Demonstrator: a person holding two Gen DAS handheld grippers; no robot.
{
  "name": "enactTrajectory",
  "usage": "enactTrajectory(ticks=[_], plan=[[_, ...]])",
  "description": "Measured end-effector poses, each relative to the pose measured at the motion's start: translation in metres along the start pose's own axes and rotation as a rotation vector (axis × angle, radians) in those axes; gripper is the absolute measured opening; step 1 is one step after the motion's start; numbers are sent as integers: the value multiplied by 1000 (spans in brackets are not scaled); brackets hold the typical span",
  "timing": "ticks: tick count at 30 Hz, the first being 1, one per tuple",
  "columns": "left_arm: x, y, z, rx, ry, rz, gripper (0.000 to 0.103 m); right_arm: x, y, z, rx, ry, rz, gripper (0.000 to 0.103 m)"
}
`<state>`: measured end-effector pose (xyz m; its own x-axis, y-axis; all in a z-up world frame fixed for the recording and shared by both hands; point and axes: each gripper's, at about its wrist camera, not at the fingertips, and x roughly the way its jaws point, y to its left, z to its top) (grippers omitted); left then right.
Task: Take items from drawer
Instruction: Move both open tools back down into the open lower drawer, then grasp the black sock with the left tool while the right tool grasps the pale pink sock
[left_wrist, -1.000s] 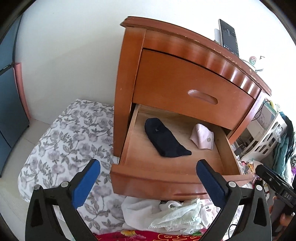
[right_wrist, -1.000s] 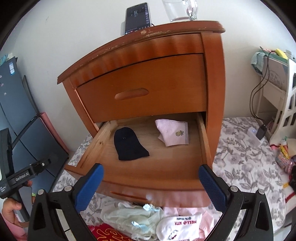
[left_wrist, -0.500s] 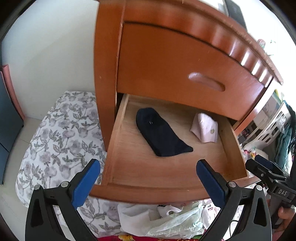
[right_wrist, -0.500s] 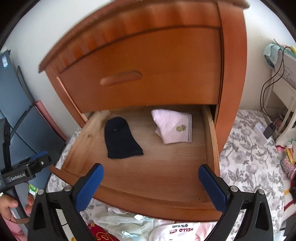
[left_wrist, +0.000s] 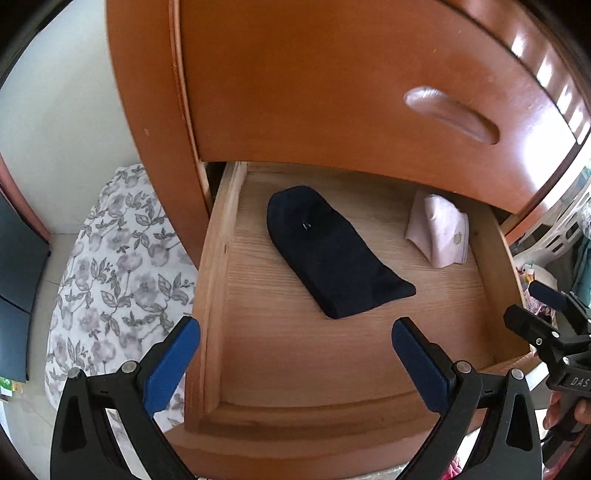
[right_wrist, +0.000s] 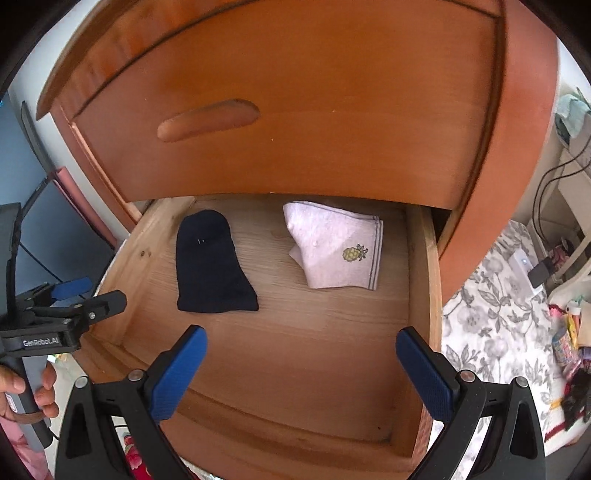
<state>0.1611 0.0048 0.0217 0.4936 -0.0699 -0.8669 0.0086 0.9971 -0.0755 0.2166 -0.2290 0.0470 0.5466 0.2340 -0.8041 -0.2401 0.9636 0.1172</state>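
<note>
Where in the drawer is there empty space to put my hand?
Bare wood lies between the dark sock and the drawer's front wall, and between it and the pink sock. Further back, the closed upper drawer overhangs.

1. We see a floral-patterned bedsheet (left_wrist: 122, 266) spread left of the wooden nightstand (left_wrist: 332, 74).
2. A white wall (left_wrist: 55, 129) rises behind it.
3. A white shelf unit (right_wrist: 569, 206) with dark cables (right_wrist: 550, 192) stands on the right.

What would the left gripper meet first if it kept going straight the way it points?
Probably the dark sock: it lies ahead of the open left gripper, on the bare floor of the open drawer. Depth is unclear, so the wood might come first.
</note>
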Motion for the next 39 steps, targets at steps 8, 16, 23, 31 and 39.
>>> enactTrajectory(ticks=[8, 16, 23, 31, 39], plan=[[25, 2, 18, -16, 78, -12, 103, 23, 0, 17, -22, 58, -23, 103], [55, -2, 35, -6, 182, -7, 103, 45, -8, 30, -50, 113, -83, 102], [75, -22, 44, 36, 251, -4, 81, 50, -21, 26, -15, 133, -77, 101], [100, -34, 42, 75, 359, -18, 65, 47, -17, 28, -36, 130, -72, 101], [123, -42, 55, 102, 442, -32, 56, 46, -17, 28, -43, 136, -74, 101]])
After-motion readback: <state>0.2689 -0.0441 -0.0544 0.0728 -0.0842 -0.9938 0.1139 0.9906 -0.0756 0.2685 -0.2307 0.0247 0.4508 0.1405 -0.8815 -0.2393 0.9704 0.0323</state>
